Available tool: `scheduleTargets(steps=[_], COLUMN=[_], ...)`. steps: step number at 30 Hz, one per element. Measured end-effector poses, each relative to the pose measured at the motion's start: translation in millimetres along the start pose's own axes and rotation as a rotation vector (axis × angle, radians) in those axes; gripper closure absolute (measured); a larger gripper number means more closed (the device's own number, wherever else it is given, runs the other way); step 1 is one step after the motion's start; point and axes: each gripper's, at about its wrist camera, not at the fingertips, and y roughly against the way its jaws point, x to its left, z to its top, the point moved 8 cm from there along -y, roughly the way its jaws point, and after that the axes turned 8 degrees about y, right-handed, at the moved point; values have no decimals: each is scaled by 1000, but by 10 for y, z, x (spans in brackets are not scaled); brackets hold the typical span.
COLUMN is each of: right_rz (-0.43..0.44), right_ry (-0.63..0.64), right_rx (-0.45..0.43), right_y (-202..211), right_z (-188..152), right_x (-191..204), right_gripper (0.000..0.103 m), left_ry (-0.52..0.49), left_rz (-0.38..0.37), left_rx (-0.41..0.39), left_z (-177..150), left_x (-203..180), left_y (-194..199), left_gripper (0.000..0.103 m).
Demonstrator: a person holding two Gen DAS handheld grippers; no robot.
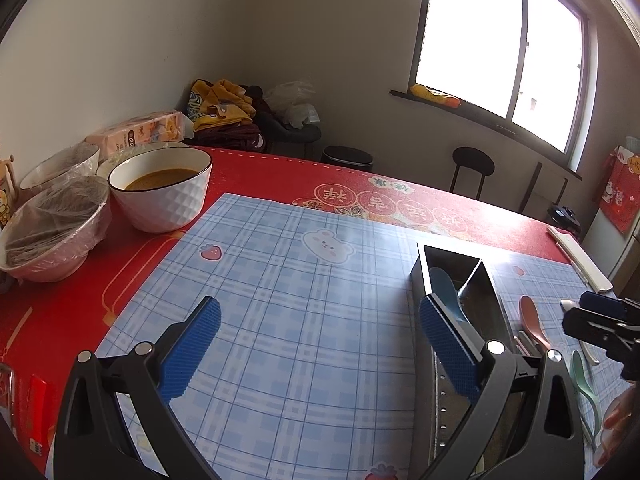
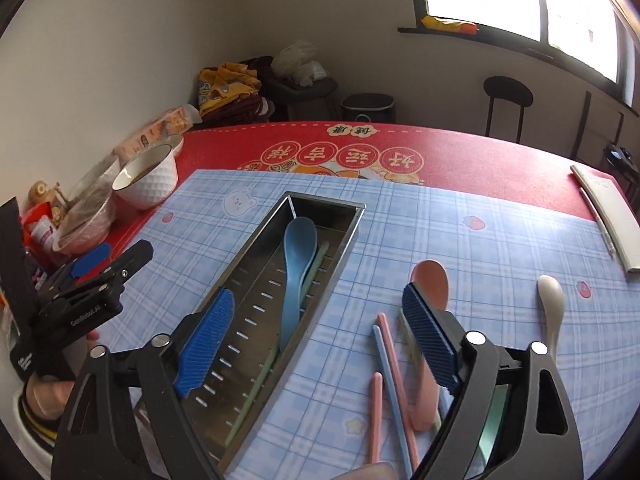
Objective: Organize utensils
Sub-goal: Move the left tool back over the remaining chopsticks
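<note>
1. A blue checked mat (image 2: 460, 232) lies on a red tablecloth (image 2: 472, 148) that covers the tabletop.
2. A long metal tray (image 2: 256, 280) sits on the mat, about in the middle, and points toward the far edge of the tabletop.
3. A blue spoon (image 2: 294, 280) lies inside the tray, with its bowl at the far end. A pale green chopstick (image 2: 256, 392) lies in the tray too, next to the spoon.
4. The right gripper (image 2: 320, 344) hangs over the near part of the tray with its two blue pads spread wide. Nothing is between them.
5. On the mat, just right of the tray, lie a pink spoon (image 2: 430, 280), two pink chopsticks (image 2: 376, 412) and a blue chopstick (image 2: 390, 384). They lie close together.
6. A white spoon (image 2: 552, 304) lies on the mat farther right, near the right edge.
7. A green spoon (image 1: 586, 384) lies on the mat at the near right. Part of it is hidden behind the gripper.
8. The left gripper (image 1: 320, 352) hangs over the bare mat left of the tray. Its pads are spread wide too, and it holds nothing.
9. A white bowl (image 1: 160, 192) with brown soup stands on the red cloth near the far left corner. Two bowls covered in plastic wrap (image 1: 56, 232) stand beside it by the left edge.
</note>
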Motion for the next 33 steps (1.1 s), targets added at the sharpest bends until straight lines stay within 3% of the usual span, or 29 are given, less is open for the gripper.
scheduleTargets(steps=[6,10,15,19,24,28,33], right_rz=[2,-29,-10,-77,-108,-61,-90], right_ry=[-39,-52,-69,-77,-54,-110,-116], right_rx=[-114,-134,-134,-171,-173,-190,-165], right_y=[378,523,586,608,669,739,717], right_z=[-265,-455,-610,-710,-804,-816,-859], right_x=[-536,-893,-1204,-1340,-1427,-1460,-1452], right_gripper=[15,15,15,14,14,14,14], left_ry=[-22,-3,-66,-102,-174,-207,-257], left_rz=[6,69,17,-34,-83,-112,-120], left_rx=[-31,-29,-44,3,92,141,183], left_z=[-7,-4,-152,-438,-833,-1082,-1363], left_x=[-49,-53,-528,-1025,-1584,-1896,-2105], left_y=[26,170,626,839,858,850,835], left_gripper=[6,6,7,7,21,23,28])
